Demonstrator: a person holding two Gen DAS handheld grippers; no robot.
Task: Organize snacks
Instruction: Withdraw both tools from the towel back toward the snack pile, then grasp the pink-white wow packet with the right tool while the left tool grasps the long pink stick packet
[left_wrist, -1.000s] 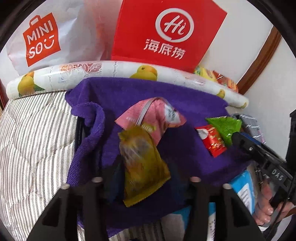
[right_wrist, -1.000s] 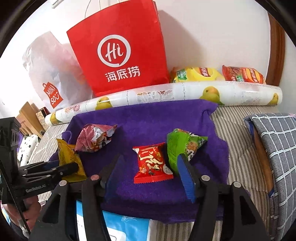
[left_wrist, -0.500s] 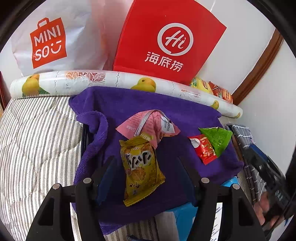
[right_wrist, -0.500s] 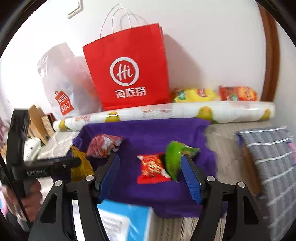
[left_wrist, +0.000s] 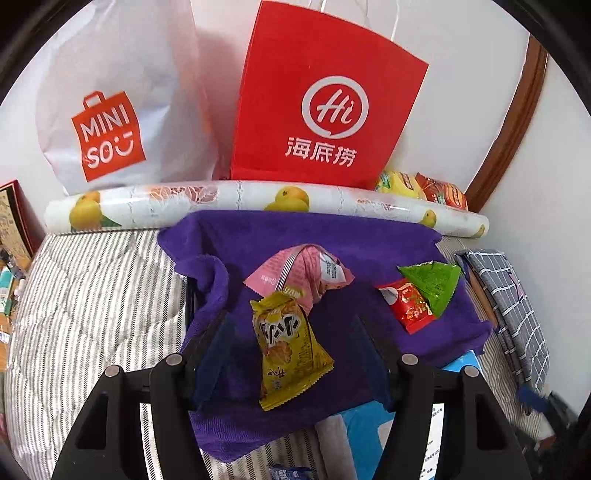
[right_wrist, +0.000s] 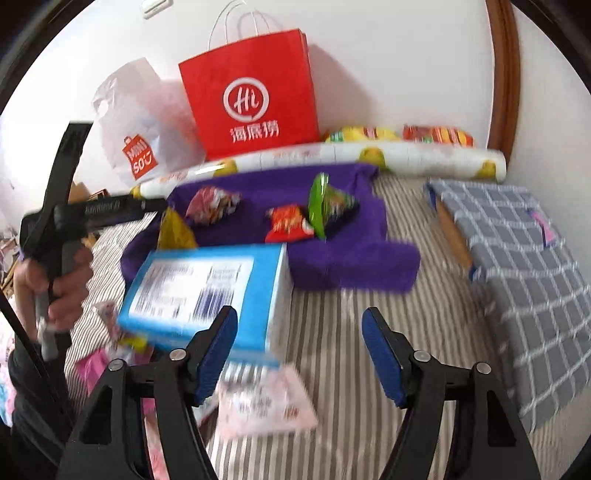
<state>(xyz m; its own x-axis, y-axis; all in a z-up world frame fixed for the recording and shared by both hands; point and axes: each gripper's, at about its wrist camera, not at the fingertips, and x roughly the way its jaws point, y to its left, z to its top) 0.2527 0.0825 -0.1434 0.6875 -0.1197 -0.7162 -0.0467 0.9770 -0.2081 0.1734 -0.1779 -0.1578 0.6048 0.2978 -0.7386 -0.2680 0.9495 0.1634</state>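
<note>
While both grippers stand spread with nothing between their pads, the nearest snacks lie loose on the striped bed (right_wrist: 332, 350): a pale pink packet (right_wrist: 264, 404), blurred, sits just in front of the right gripper (right_wrist: 299, 354), whose jaws have just been opening over bare bedding. Beside it a blue box (right_wrist: 207, 295) rests at the near edge of the purple towel (left_wrist: 369, 236). The left gripper (left_wrist: 295, 358) hangs over that towel with a yellow snack packet (left_wrist: 288, 347) lying flat between its jaws, untouched; its jaws have also just been widening. Touching the yellow packet's far end is a crumpled pink packet (left_wrist: 299, 269), and well to the right a small red packet (left_wrist: 406, 304) lies partly under a green triangular one (left_wrist: 432, 282). All are thin, crinkly foil, probably slippery and easy to crush. A pinch at a packet's edge could let it slide out, and closing low might snag the towel's pile and drag the neighbouring packets along. Farthest off, a fruit-printed roll (left_wrist: 258, 199), a red paper bag (left_wrist: 325, 99) and a white plastic bag (left_wrist: 122, 96) stand along the wall.
</note>
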